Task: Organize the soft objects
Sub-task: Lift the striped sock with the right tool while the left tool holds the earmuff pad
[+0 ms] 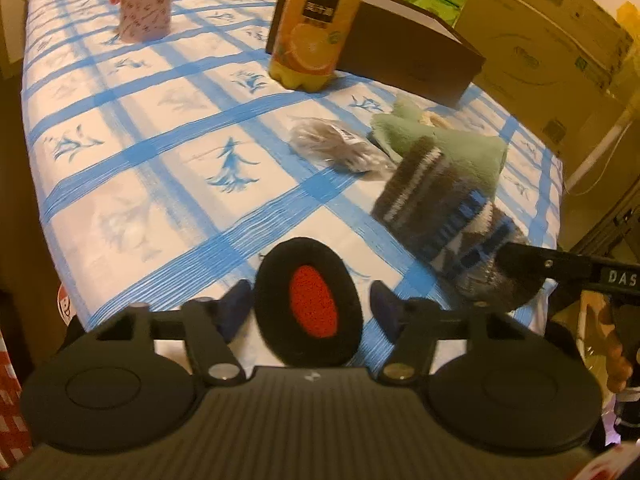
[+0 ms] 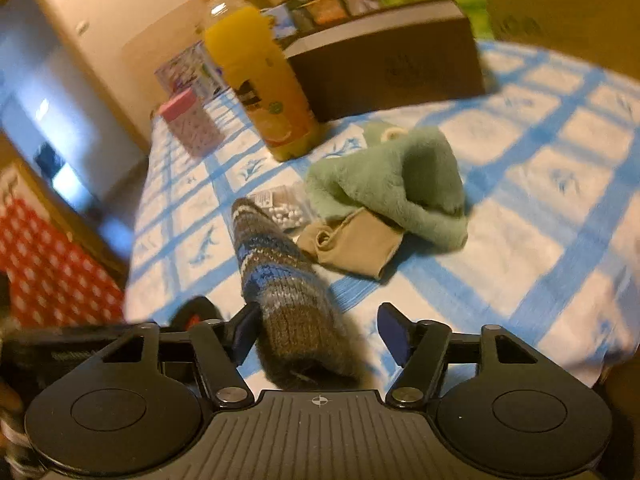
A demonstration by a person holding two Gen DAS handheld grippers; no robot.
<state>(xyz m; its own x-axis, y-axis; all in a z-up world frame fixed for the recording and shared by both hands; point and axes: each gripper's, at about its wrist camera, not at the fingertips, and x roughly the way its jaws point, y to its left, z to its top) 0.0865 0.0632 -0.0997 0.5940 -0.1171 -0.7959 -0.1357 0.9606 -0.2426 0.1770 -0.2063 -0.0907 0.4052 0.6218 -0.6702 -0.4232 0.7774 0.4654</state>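
A black oval ear pad with a red centre (image 1: pixel 308 300) lies at the table's near edge between the spread fingers of my left gripper (image 1: pixel 310 312), which is open. A striped brown, blue and grey knitted sock (image 2: pixel 280 280) lies between the open fingers of my right gripper (image 2: pixel 320 332), against the left finger; it also shows in the left wrist view (image 1: pixel 440 208). Behind it lie a green fleece cloth (image 2: pixel 400 184), a beige stocking (image 2: pixel 356 244) and a clear bag of small beads (image 2: pixel 284 208).
The table has a blue-and-white checked cloth (image 1: pixel 160 140). An orange juice bottle (image 1: pixel 316 24), a brown box (image 1: pixel 412 52) and a pink tin (image 1: pixel 144 0) stand at the back. Cardboard boxes (image 1: pixel 552 40) stand beyond the right side.
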